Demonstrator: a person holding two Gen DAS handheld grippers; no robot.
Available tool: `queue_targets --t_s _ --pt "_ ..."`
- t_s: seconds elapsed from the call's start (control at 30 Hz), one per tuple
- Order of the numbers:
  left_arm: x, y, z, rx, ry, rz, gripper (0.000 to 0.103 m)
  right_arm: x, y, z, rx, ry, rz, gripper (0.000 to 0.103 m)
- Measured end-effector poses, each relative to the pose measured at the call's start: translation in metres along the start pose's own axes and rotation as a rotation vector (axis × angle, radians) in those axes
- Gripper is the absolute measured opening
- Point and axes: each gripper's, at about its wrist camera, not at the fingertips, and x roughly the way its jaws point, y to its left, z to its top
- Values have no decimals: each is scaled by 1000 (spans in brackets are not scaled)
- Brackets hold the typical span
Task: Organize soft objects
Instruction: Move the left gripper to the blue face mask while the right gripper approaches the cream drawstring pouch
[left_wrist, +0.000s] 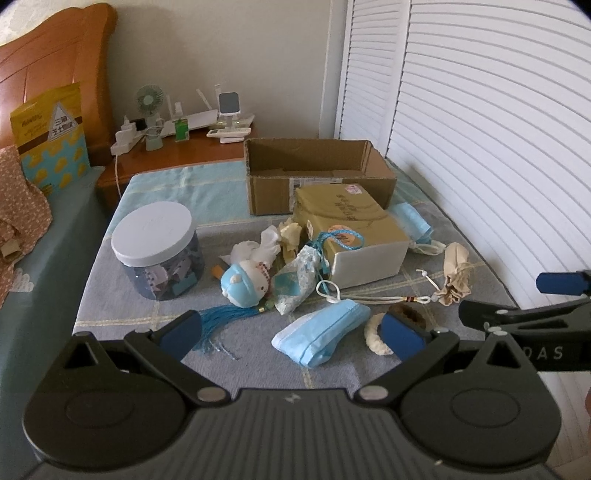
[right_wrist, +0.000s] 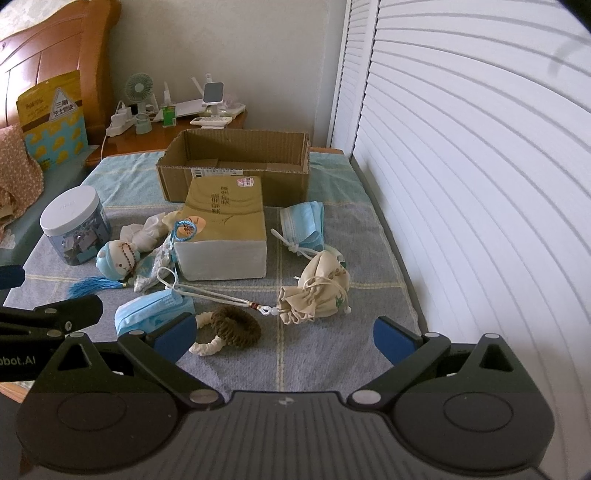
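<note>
Soft things lie scattered on a grey-blue checked cloth. A folded blue face mask (left_wrist: 320, 332) (right_wrist: 152, 309) lies nearest, just beyond my left gripper (left_wrist: 291, 338), which is open and empty. A brown and a cream hair tie (right_wrist: 231, 326) lie before my right gripper (right_wrist: 284, 338), also open and empty. A cream drawstring pouch (right_wrist: 317, 293) (left_wrist: 455, 275) sits to the right. A blue-capped plush doll (left_wrist: 243, 282) (right_wrist: 116, 258) with a tassel lies left of centre, beside white socks (left_wrist: 258, 245). More masks (right_wrist: 304, 225) lie further back. An open cardboard box (left_wrist: 317, 173) (right_wrist: 236, 162) stands at the back.
A taped tan parcel (left_wrist: 354, 229) (right_wrist: 225, 229) sits mid-cloth. A lidded clear jar (left_wrist: 159, 251) (right_wrist: 75, 229) stands at the left. A white louvred door (right_wrist: 461, 184) runs along the right. A nightstand (left_wrist: 177, 147) with a fan and gadgets stands behind, a wooden headboard (left_wrist: 48, 66) at far left.
</note>
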Motion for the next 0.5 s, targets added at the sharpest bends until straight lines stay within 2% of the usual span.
queue_targets --t_s 0.27,0.5 --pt "9 -1 -5 57 -38 -23 102 2 -3 -2 -37 -40 22 103" --pt "23 -5 -15 150 -50 -46 102 8 -6 -4 -51 -58 66 103"
